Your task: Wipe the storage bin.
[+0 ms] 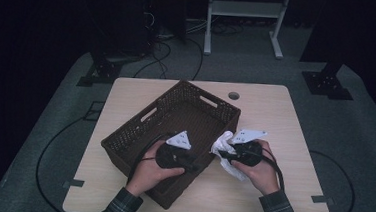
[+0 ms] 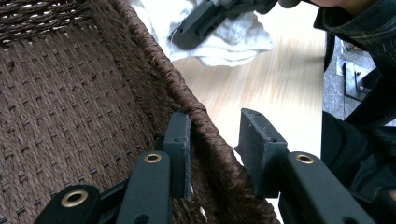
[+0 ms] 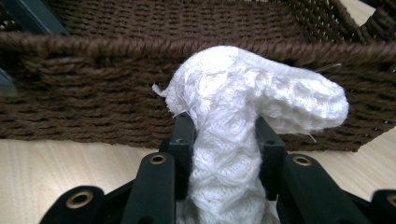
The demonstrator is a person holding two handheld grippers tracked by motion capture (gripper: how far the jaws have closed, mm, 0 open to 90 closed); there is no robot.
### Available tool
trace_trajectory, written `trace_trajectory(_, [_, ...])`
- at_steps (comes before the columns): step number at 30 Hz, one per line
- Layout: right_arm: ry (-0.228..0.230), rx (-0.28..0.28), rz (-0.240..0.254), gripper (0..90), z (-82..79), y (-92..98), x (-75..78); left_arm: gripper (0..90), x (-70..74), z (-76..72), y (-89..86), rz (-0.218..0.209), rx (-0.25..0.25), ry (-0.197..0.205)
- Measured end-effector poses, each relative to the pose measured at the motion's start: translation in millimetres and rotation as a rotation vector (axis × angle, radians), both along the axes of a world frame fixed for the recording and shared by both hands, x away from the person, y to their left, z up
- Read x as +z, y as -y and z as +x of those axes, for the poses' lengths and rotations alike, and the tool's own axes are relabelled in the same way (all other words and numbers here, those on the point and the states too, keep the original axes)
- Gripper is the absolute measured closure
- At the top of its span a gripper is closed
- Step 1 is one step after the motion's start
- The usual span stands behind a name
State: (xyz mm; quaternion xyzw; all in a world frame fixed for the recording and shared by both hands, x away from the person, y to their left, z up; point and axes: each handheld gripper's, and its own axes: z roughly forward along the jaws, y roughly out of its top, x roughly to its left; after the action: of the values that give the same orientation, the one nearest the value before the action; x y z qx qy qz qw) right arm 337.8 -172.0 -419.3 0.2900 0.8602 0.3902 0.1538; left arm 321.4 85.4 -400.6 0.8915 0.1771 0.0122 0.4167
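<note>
A dark brown woven basket (image 1: 123, 137) lies at an angle on the light wooden table (image 1: 285, 123). My left gripper (image 1: 191, 164) straddles the basket's near right wall (image 2: 212, 140), one jaw inside and one outside, shut on that wall. A white knitted cloth (image 3: 247, 88) is pinched in my right gripper (image 3: 224, 123), its bunched end sticking up past the jaws right in front of the basket's outer wall (image 3: 93, 70). From above, the cloth (image 1: 223, 144) hangs beside the basket's right side in my right gripper (image 1: 224, 156). The left gripper view has the cloth (image 2: 229, 44) beyond the rim.
A round cable hole (image 1: 234, 95) sits near the table's far edge. Bare tabletop lies to the right of the basket and along the far left corner. Dark stands and cables stand on the floor behind the table.
</note>
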Motion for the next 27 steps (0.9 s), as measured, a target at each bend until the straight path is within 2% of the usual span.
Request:
trace_trajectory(14, [-0.055,-0.001,-0.039,66.7,8.5,-8.6,-23.4,64.1,-2.2,-0.2,-2.4,-0.019,-0.001,-0.003])
trace_trajectory(27, [-0.079,0.0,-0.074,66.8,12.0,-14.7,-37.5,64.2,-2.8,-1.1,-2.4,-0.023,0.006,-0.002])
